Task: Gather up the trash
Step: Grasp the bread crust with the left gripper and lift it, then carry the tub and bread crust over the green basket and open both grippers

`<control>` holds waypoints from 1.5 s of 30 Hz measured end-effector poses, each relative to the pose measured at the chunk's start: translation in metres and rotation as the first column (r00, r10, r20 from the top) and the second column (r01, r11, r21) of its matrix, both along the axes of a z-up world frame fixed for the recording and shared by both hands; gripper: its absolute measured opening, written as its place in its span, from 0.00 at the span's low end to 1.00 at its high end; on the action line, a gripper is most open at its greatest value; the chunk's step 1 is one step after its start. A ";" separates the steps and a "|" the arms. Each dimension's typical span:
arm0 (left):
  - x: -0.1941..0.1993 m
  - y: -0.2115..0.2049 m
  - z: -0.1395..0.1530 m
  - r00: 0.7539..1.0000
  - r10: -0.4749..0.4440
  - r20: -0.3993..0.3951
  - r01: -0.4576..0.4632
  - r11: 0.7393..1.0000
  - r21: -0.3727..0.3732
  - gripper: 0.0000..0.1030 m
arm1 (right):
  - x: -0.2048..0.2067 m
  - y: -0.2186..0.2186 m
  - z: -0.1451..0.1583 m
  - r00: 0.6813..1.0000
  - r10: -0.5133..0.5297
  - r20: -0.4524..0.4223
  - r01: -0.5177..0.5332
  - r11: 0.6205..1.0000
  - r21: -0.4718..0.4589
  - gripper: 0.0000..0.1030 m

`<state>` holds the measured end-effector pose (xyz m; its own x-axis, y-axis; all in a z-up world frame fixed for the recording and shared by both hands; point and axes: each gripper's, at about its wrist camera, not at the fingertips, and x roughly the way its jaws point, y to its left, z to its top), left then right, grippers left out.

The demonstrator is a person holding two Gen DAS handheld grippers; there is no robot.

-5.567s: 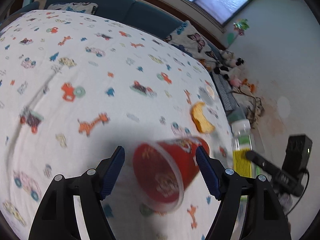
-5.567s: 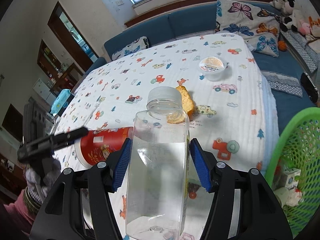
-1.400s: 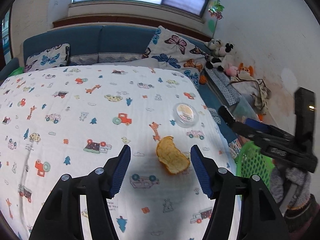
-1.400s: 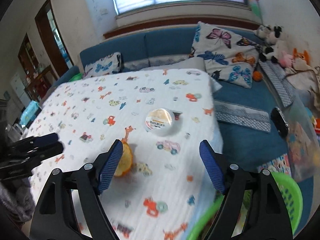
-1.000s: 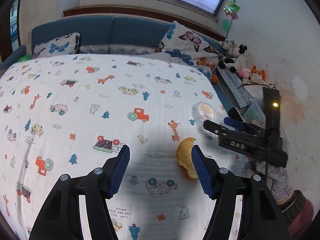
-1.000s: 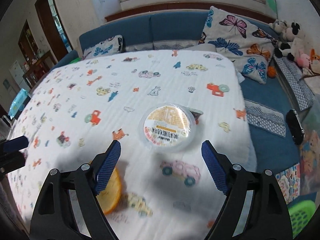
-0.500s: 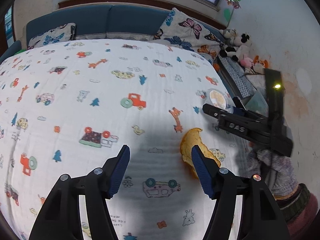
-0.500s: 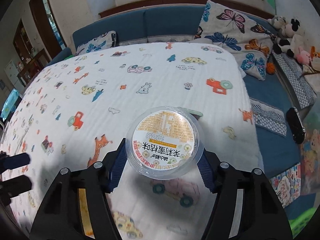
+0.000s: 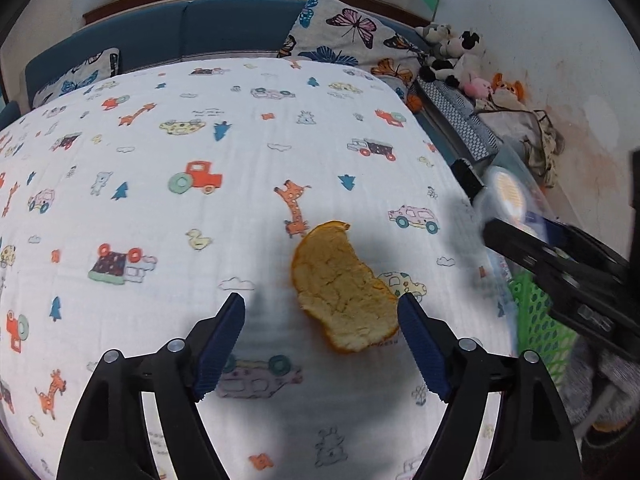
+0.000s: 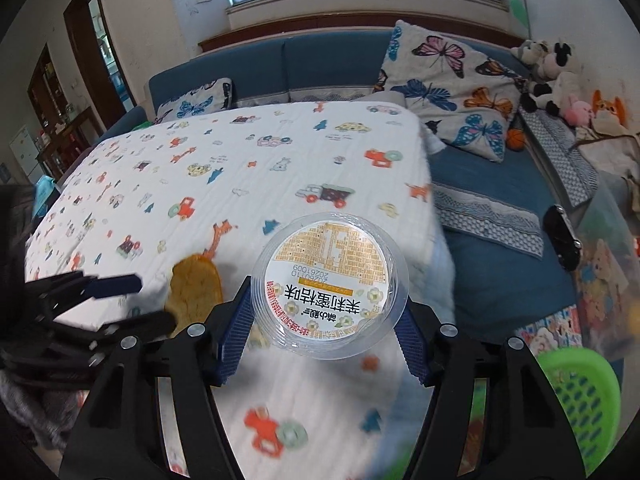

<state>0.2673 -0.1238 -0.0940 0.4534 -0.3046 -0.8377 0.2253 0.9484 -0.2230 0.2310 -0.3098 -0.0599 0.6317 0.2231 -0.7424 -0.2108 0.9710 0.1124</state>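
Right wrist: cup lid [image 10: 329, 270] reads "20261009", "20260110".

So the right gripper [image 10: 326, 334] has clamped the clear lidded cup [image 10: 330, 286] and lifted it off the bed, heading toward the green basket [image 10: 580, 392]. Left gripper [image 9: 322, 344] dropped closer over the orange peel [image 9: 342, 284], jaws opening, nothing gripped.

Sealed clear cup [image 10: 331, 286], orange peel [image 9: 342, 286]
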 end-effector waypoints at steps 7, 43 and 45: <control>0.003 -0.026 -0.008 0.999 -0.033 0.025 0.031 0.995 0.099 0.82 | -0.026 -0.025 0.002 0.999 -0.049 -0.003 0.049 0.999 0.007 0.63; -0.044 -0.028 0.010 0.986 -0.148 0.075 0.147 0.989 0.008 0.41 | -0.164 -0.100 -0.002 0.965 -0.260 -0.017 0.260 0.965 0.042 0.63; -0.050 -0.030 0.011 0.986 -0.155 0.064 0.156 0.988 -0.011 0.41 | -0.171 -0.105 -0.005 0.962 -0.274 -0.021 0.275 0.961 0.043 0.63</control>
